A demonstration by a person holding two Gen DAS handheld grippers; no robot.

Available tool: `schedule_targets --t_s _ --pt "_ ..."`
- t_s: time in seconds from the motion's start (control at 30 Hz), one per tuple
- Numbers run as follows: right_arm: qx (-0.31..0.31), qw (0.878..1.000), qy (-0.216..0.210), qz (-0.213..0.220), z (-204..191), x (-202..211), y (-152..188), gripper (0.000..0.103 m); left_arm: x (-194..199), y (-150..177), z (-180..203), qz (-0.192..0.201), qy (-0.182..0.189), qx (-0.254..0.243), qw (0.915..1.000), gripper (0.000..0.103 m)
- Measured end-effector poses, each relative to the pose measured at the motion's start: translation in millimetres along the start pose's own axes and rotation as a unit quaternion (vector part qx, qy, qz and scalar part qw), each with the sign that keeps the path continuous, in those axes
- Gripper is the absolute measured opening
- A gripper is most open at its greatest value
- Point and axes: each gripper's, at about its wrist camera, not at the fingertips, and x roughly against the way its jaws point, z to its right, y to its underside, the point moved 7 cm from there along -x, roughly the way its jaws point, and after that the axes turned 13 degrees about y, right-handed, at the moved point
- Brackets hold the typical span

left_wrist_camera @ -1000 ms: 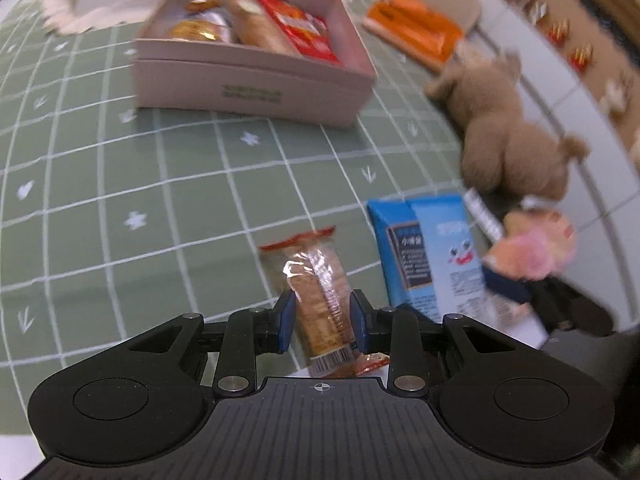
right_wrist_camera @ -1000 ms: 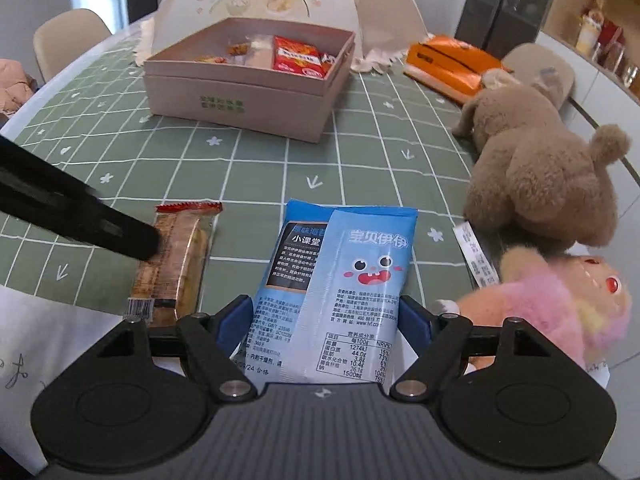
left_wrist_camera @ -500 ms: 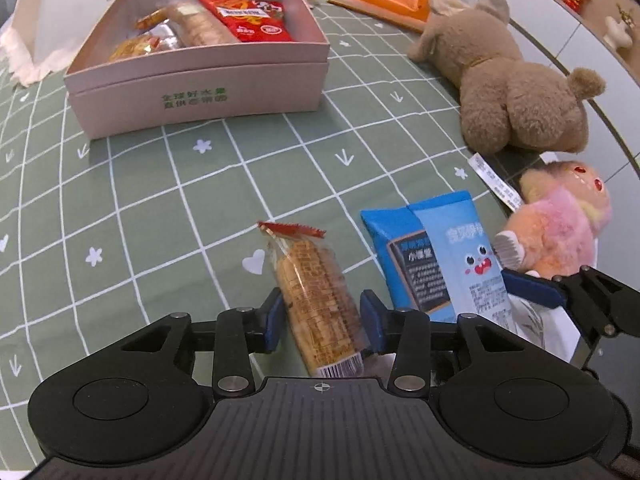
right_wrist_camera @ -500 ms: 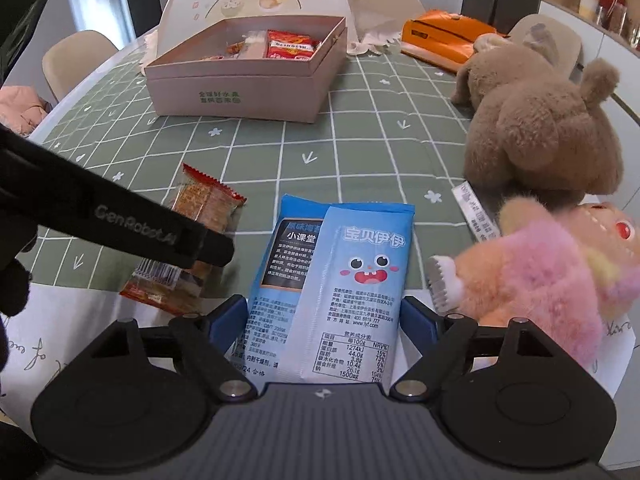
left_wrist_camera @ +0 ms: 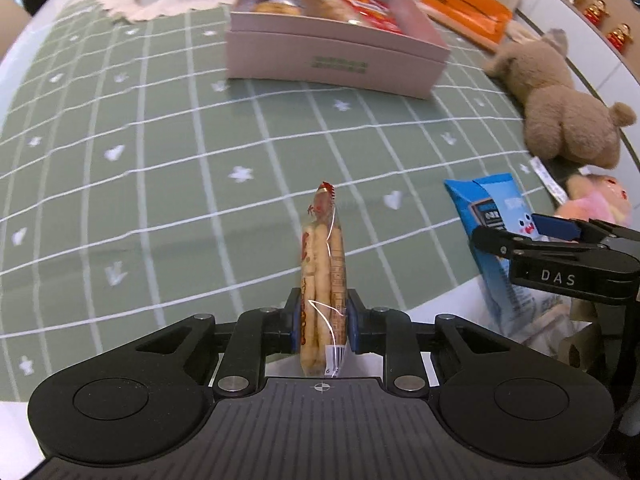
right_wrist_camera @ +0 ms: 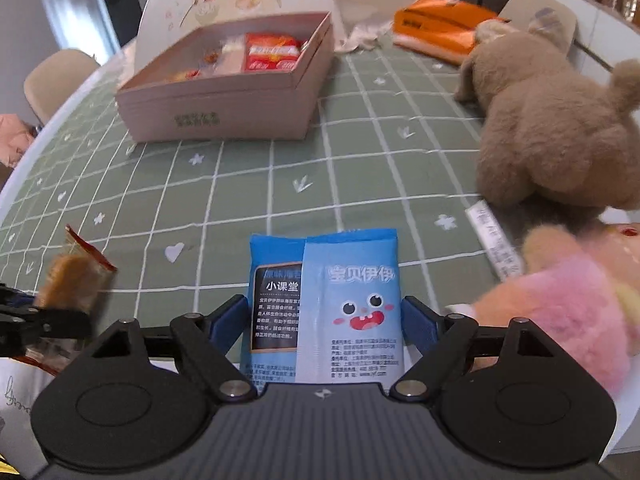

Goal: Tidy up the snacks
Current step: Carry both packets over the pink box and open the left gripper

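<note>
A clear packet of crackers with red ends stands on edge between the blue pads of my left gripper. Its jaws are closing and they press on the packet. In the right wrist view that same packet shows blurred at the left edge. Two overlapping blue snack packets lie flat on the green checked cloth. My right gripper is open, with a pad on each side of them. Its fingers show over the blue packets in the left wrist view. An open pink box with several snacks stands further back.
A brown plush toy and a pink plush toy lie to the right of the blue packets. An orange pack lies behind the box. A domed food cover stands at the back. White paper lies at the near edge.
The cracker packet lay flat between the left jaws; now it stands on edge, pinched between them. The pink box sits further right in the left view. The right gripper stays over the blue packets.
</note>
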Motion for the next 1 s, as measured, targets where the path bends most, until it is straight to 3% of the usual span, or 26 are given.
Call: schedule_targets --t_s 0.3,0.43,0.57,0.67,0.77,0.87,0.93,1.0 --pt "0.042 0.999 0.000 -0.003 -24.4 6.0 5.9 0.086 0.0 1.2 -8.0 0.000 0.012 0.014 0.9998 0.026" --pt "0.045 0.999 -0.011 -0.007 -21.5 15.8 7.8 0.079 -3.4 0.0 -9.6 -0.006 0.021 0.013 0.9997 0.026" --pt "0.037 0.998 -0.042 0.037 -19.4 49.6 -15.4 0.078 5.8 -12.3 -9.8 0.004 0.061 0.035 0.9975 0.025" --pt "0.014 0.994 -0.054 0.096 -8.6 85.9 -52.6 0.078 44.3 -57.1 -2.4 0.060 0.126 0.045 0.9892 0.025" --pt "-0.015 0.986 -0.064 0.156 5.0 125.2 -93.1 0.078 91.7 -119.2 9.1 0.134 0.133 0.000 0.9820 0.025" --pt "-0.031 0.975 -0.074 0.205 13.2 156.6 -123.1 0.079 126.4 -183.1 19.5 0.200 0.149 -0.025 0.9682 0.025" --pt "-0.034 0.972 -0.065 0.222 14.4 166.6 -134.6 0.079 131.6 -219.3 24.3 0.228 0.172 -0.026 0.9580 0.026" --pt "-0.035 0.972 -0.054 0.225 15.4 169.8 -140.2 0.080 116.7 -246.7 19.2 0.224 0.210 0.003 0.9516 0.027"
